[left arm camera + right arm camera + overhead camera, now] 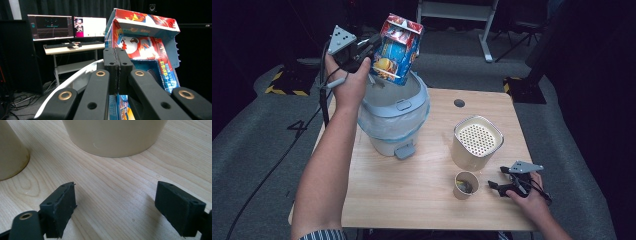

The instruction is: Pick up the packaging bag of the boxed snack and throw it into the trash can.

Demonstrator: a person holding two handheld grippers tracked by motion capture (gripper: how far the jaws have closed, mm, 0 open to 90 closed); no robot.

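A red and blue printed carton (398,50) hangs tilted above the open pedal bin (382,142), its open end up. My left gripper (368,49) is shut on the carton's edge. In the left gripper view the two pads (110,67) press together with the carton (147,47) rising just behind and right of them, and the bin's white lid (72,81) curves below. My right gripper (498,181) rests low on the table (412,200) at the front right. It stands open (116,207) with only bare wood between its jaws.
A cream canister with a perforated top (478,142) stands right of the bin, seen close ahead (113,137) in the right gripper view. A small paper cup (466,185) sits just left of my right gripper. A desk with monitors (67,26) stands beyond.
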